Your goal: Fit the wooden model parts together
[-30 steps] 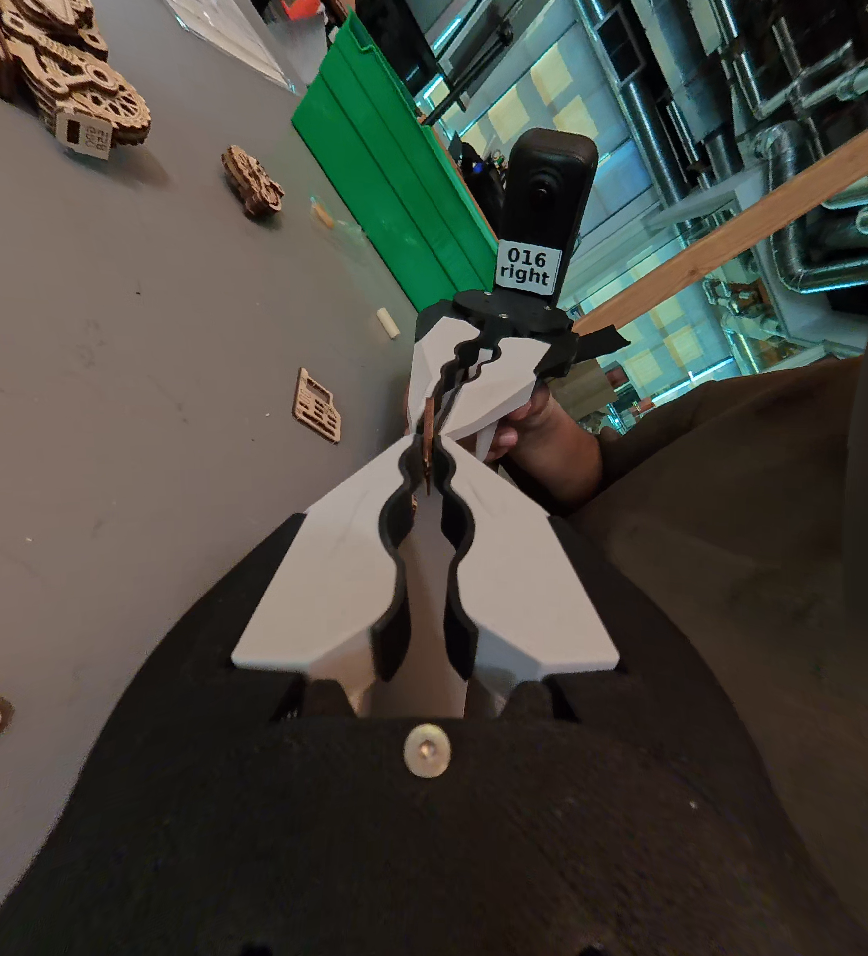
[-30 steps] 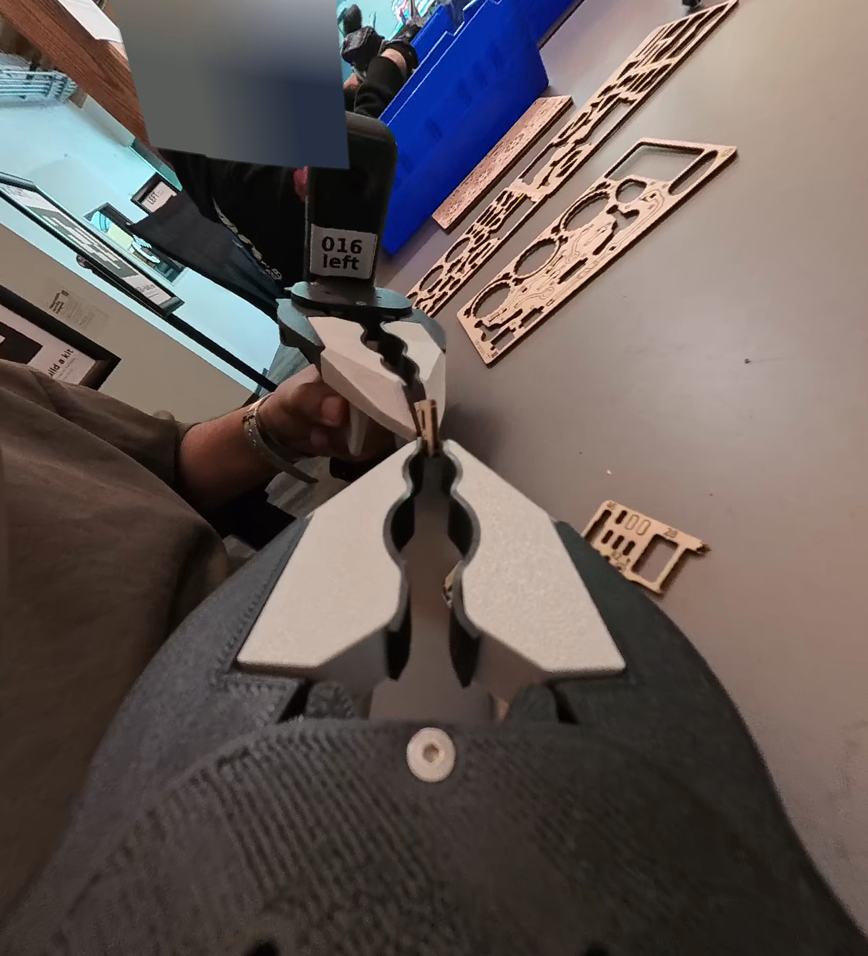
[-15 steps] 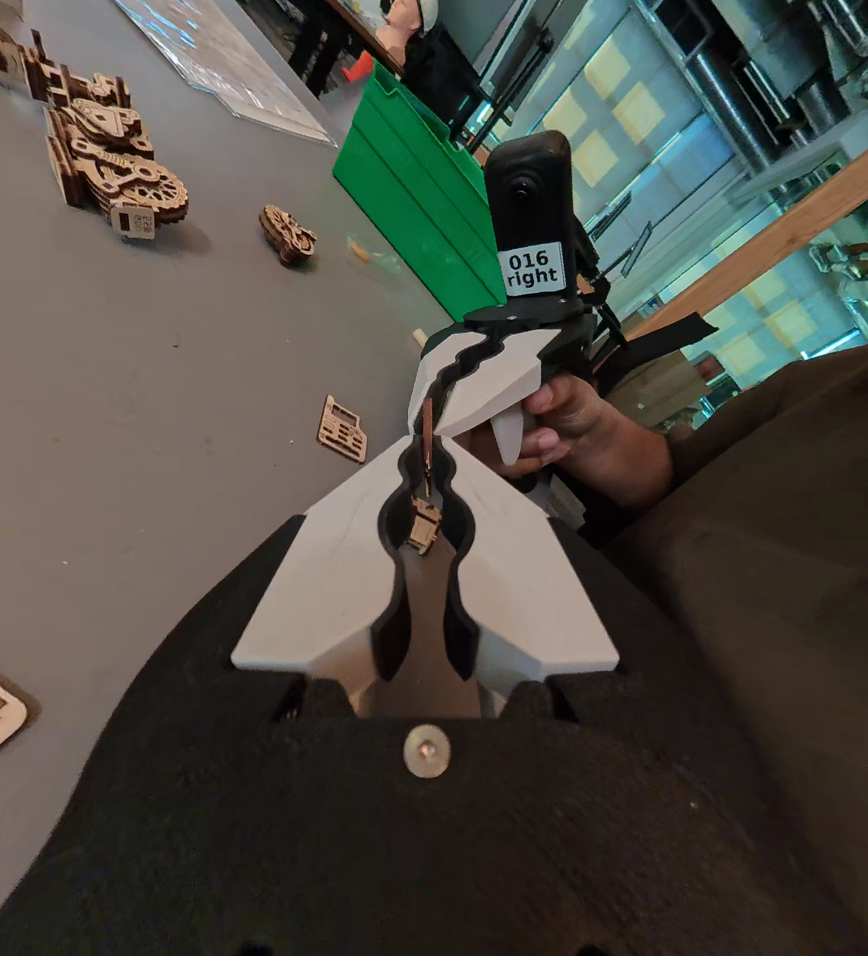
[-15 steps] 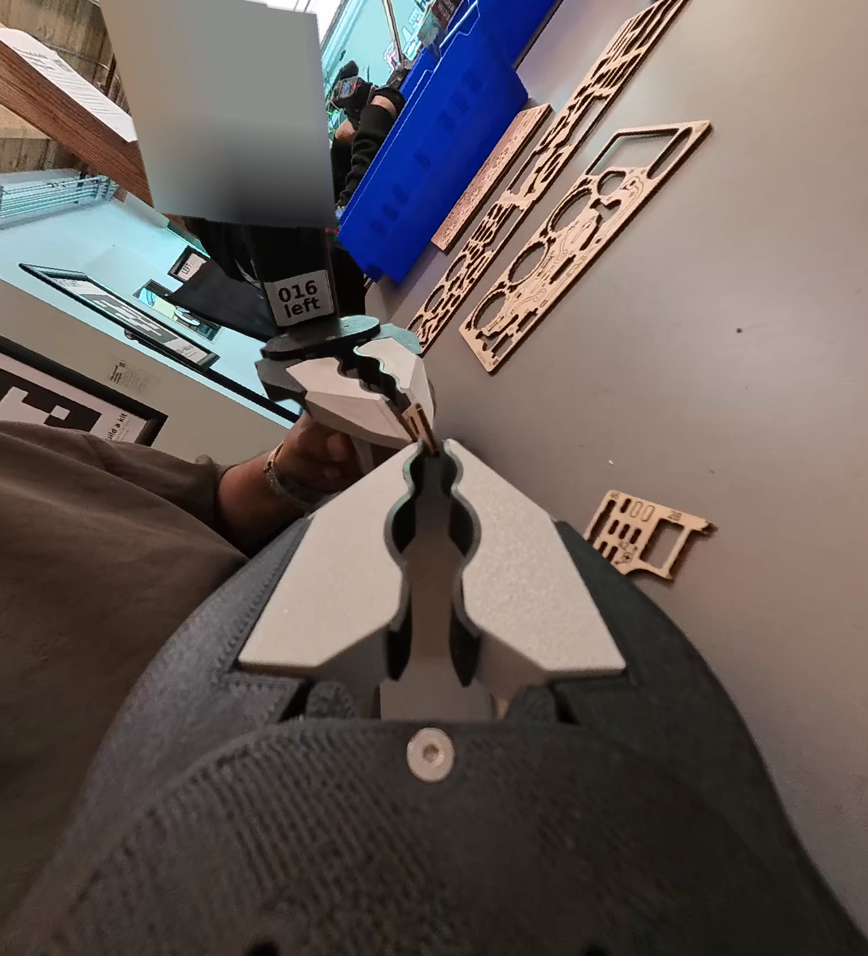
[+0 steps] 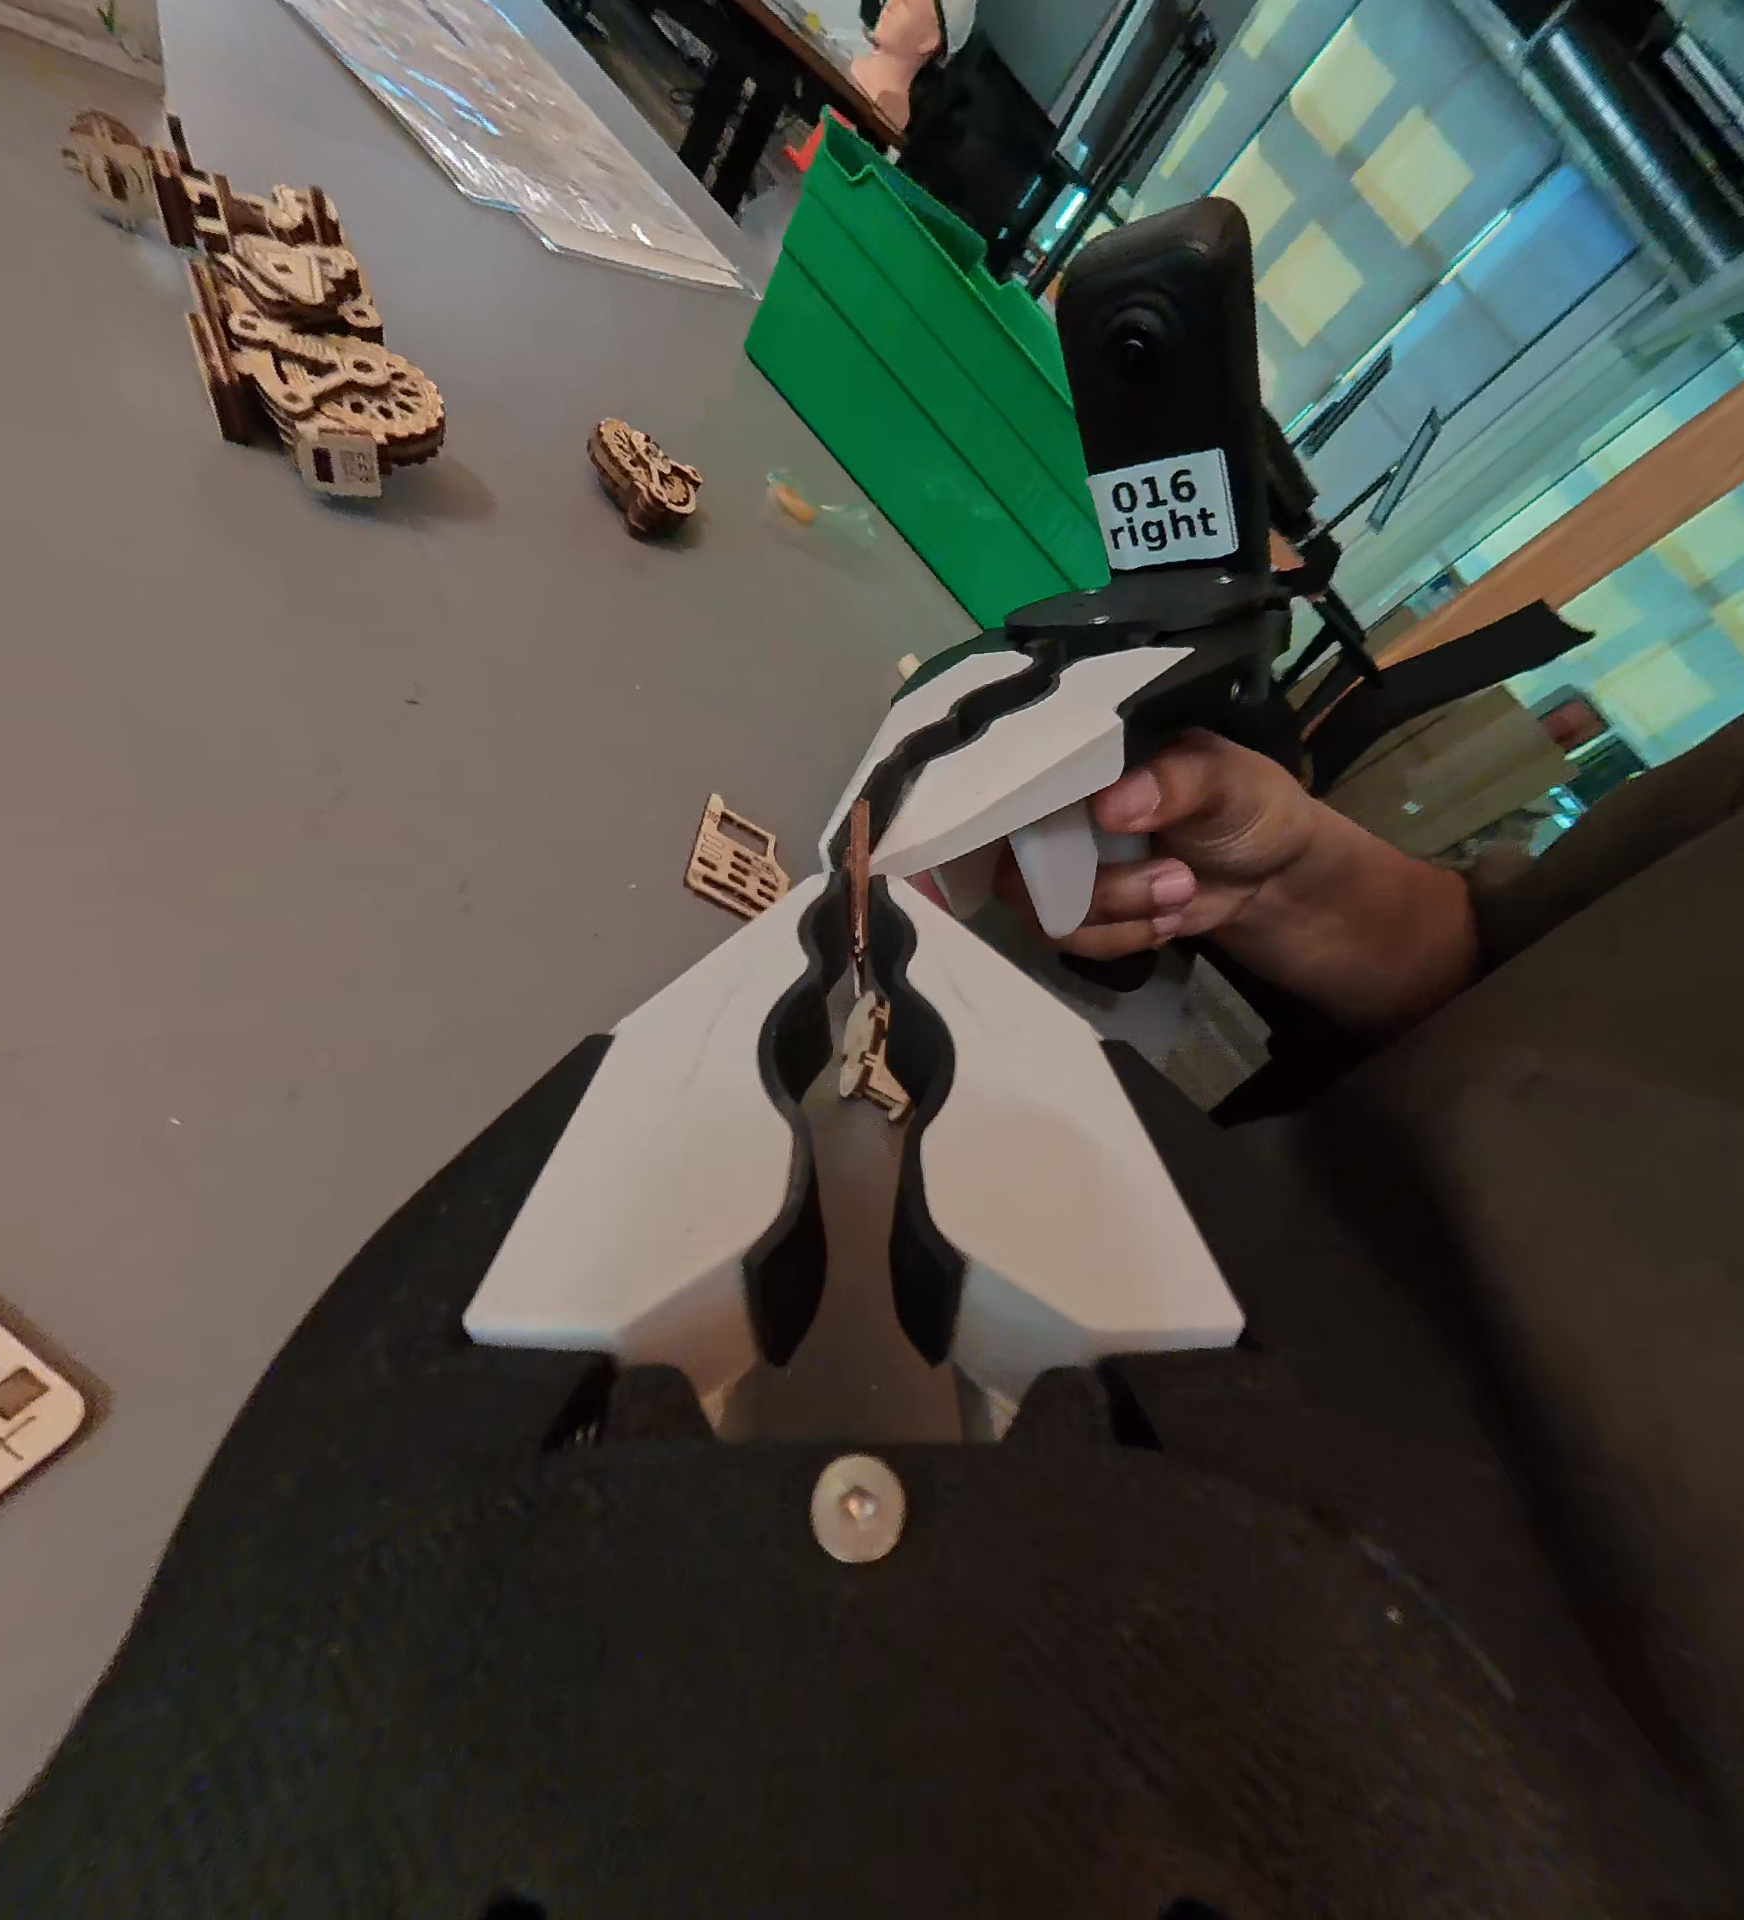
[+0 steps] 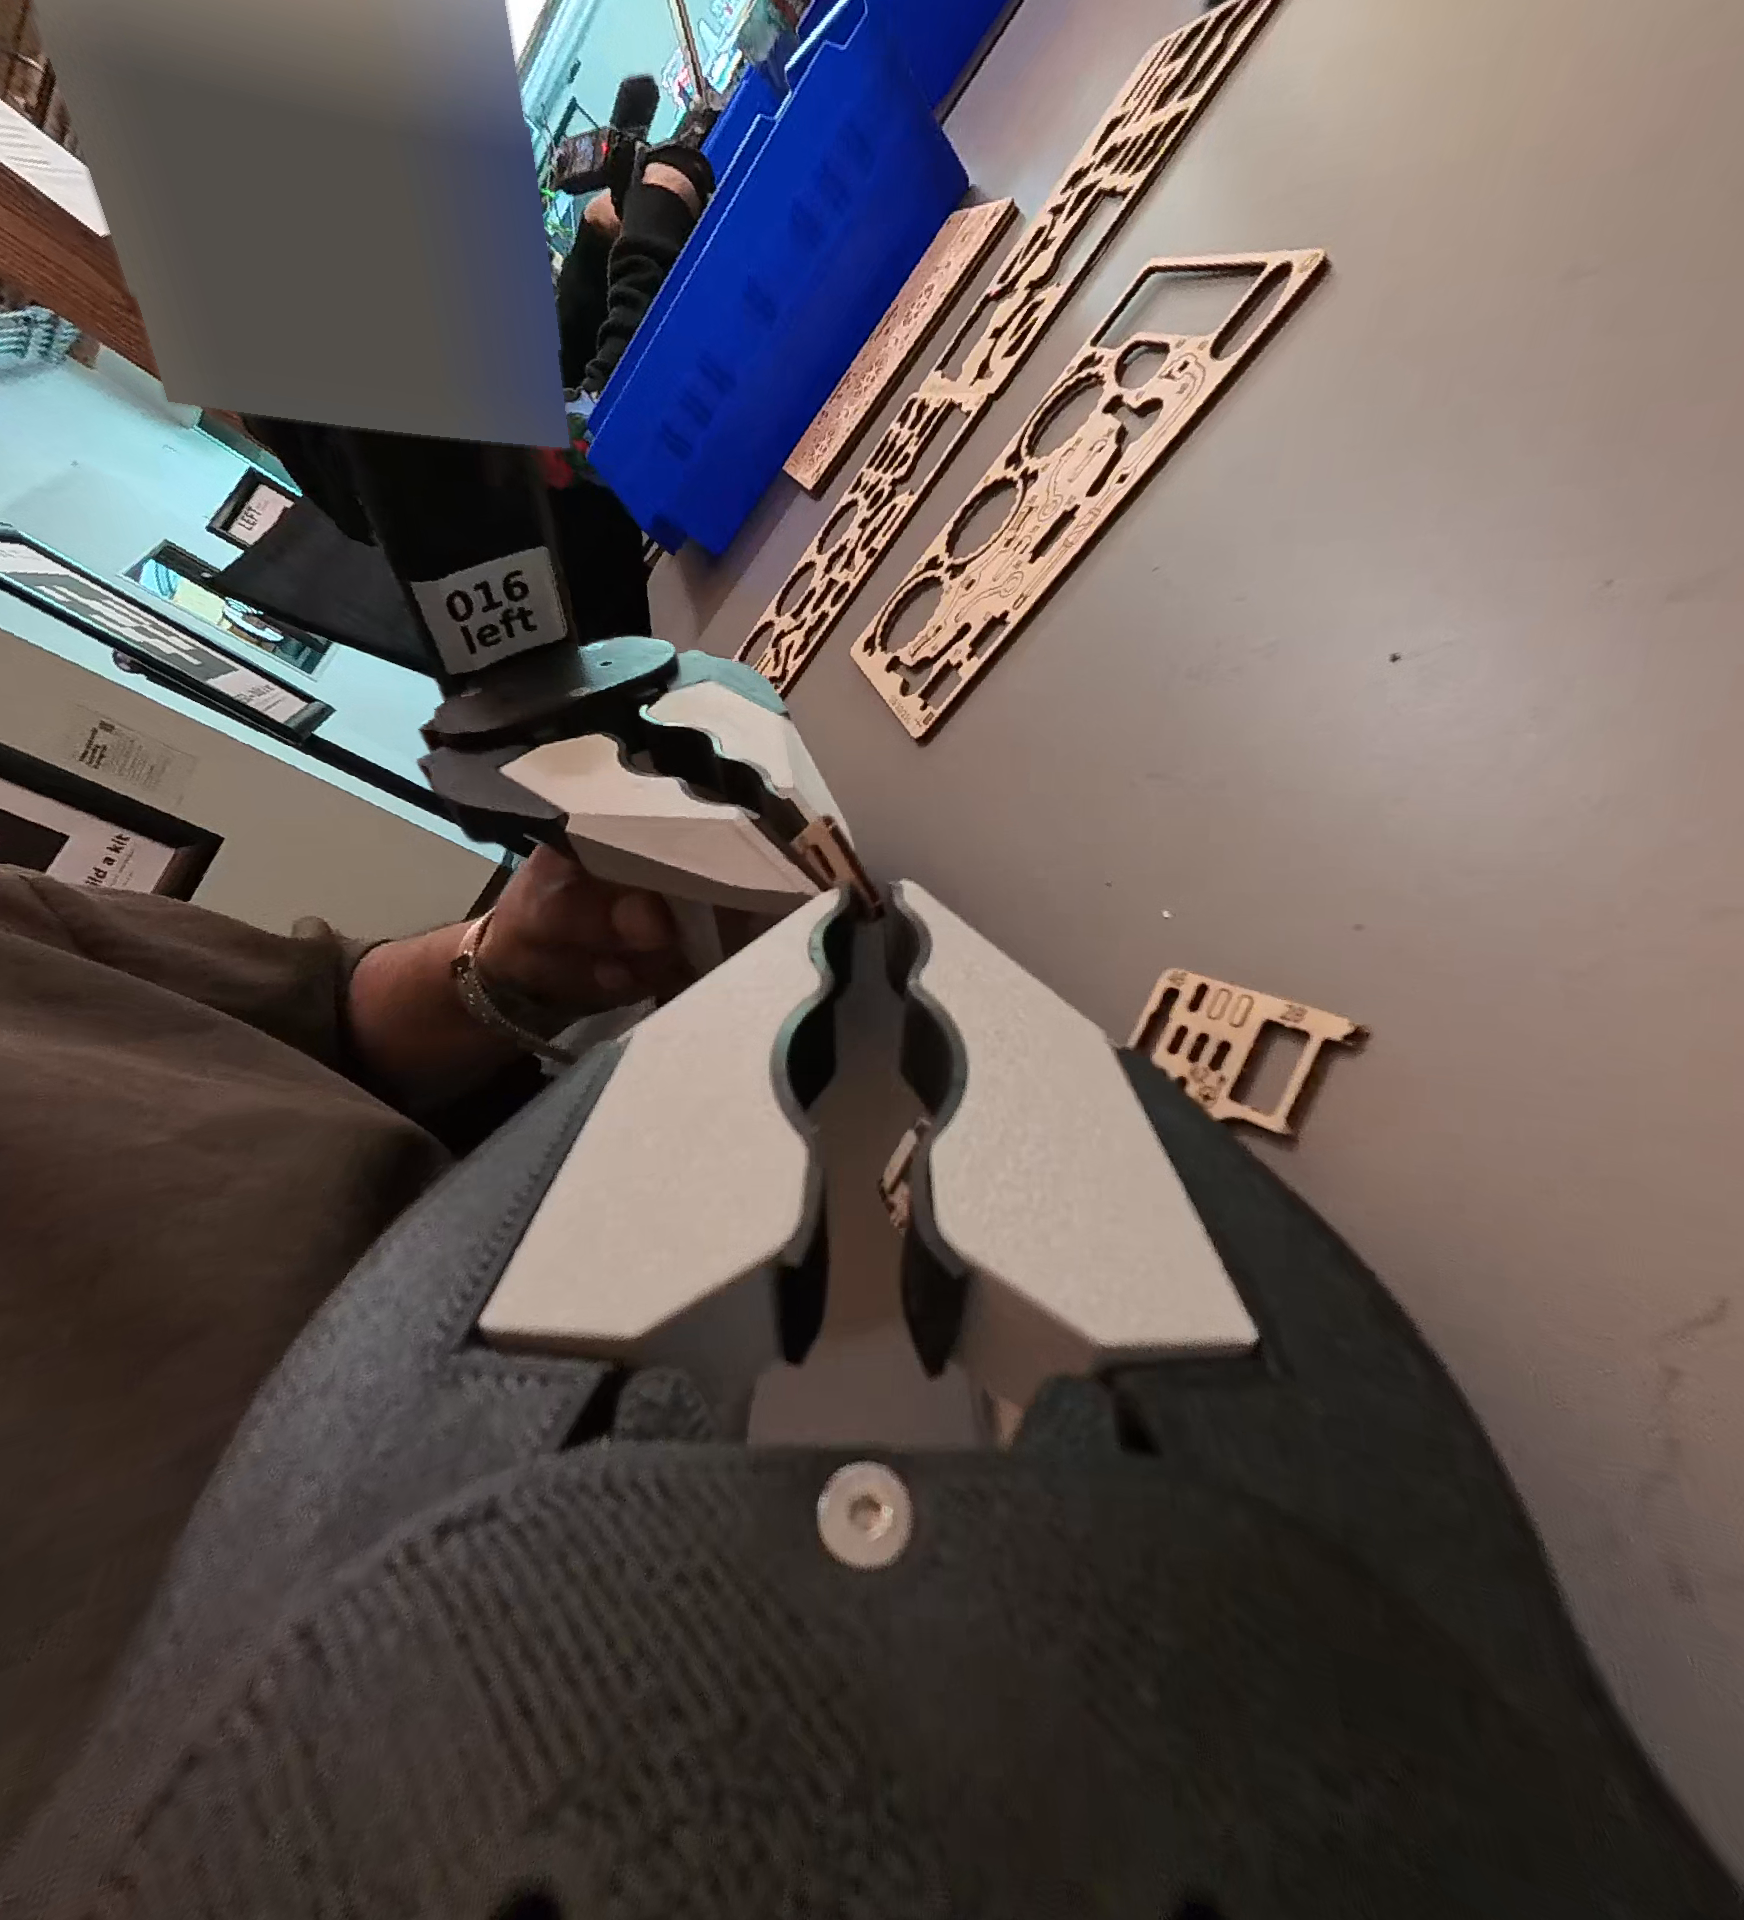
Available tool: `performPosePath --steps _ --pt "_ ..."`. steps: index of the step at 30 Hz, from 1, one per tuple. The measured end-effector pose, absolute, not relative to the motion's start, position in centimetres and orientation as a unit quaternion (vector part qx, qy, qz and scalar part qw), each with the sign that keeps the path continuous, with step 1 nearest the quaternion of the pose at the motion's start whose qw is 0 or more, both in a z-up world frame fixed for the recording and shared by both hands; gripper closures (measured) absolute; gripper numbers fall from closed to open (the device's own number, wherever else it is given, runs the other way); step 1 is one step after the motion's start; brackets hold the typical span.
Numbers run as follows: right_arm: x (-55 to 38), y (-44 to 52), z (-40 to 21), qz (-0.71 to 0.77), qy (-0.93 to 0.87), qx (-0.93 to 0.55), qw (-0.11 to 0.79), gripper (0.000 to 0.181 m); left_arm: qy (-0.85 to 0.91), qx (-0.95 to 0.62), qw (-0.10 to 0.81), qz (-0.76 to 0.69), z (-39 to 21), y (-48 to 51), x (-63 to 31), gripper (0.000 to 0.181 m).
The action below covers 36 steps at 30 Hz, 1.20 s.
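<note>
My left gripper (image 5: 855,888) is shut on a thin wooden part (image 5: 860,868), seen edge-on at its tips. A small pale wooden piece (image 5: 873,1049) shows in the gap behind those tips. My right gripper (image 6: 873,902) is shut on a small wooden part (image 6: 868,896), and another bit of wood (image 6: 899,1174) shows lower between its fingers. The two grippers meet tip to tip above the grey table (image 5: 224,779), with their parts touching. The right gripper (image 5: 866,831) shows in the left wrist view. The left gripper (image 6: 826,852), holding a tan piece (image 6: 824,844), shows in the right wrist view.
An assembled wooden model (image 5: 307,343) and a small gear assembly (image 5: 644,488) lie beyond, near a green bin (image 5: 909,343). A small cut-out wooden frame (image 5: 738,857) lies just under the grippers and also shows in the right wrist view (image 6: 1247,1049). Punched wooden sheets (image 6: 1086,488) and a blue bin (image 6: 785,301) lie farther off. Both grippers' tips are close together, under 4 cm apart. The assembled wooden model (image 5: 307,343) is about 20 cm from both grippers' fingertips.
Both grippers stay tip to tip, still shut on their parts. They have tilted against each other, the other gripper swinging sideways in each view. The small pale piece now shows between my left fingers.
</note>
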State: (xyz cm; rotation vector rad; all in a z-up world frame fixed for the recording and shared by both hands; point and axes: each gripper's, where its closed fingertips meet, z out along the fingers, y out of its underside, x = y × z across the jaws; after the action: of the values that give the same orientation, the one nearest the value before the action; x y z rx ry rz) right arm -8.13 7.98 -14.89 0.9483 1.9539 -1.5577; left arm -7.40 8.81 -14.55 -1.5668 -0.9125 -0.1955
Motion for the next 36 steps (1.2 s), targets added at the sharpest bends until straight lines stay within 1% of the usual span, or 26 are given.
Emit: performPosePath --steps 3,6,13,24,31,35,36 --pt "-8.3 7.9 -14.6 -0.576 0.713 0.334 0.219 0.177 -0.401 -0.677 0.612 -0.085 -14.2 8.7 -7.7 0.18" --pt "-8.3 7.9 -14.3 -0.586 0.711 0.324 0.215 0.173 -0.417 -0.651 0.621 -0.126 -14.3 8.4 -7.7 0.18" --pt "-8.8 8.3 -14.4 -0.589 0.708 0.329 0.209 0.177 -0.442 -0.608 0.636 -0.172 -14.2 7.6 -8.2 0.18" --pt "-8.4 7.9 -14.4 -0.587 0.696 0.342 0.232 0.181 -0.428 -0.62 0.64 -0.151 -13.9 7.9 -8.0 0.18" --pt "-8.4 7.9 -14.3 -0.588 0.693 0.344 0.238 0.18 -0.419 -0.633 0.638 -0.13 -13.8 8.0 -7.9 0.18" --pt "-8.2 7.8 -14.3 -0.587 0.691 0.343 0.245 0.175 -0.413 -0.64 0.637 -0.123 -13.8 8.2 -7.8 0.181" --pt "-8.2 7.8 -14.3 -0.587 0.693 0.342 0.242 0.177 -0.412 -0.641 0.636 -0.12 -13.8 8.3 -7.7 0.181"
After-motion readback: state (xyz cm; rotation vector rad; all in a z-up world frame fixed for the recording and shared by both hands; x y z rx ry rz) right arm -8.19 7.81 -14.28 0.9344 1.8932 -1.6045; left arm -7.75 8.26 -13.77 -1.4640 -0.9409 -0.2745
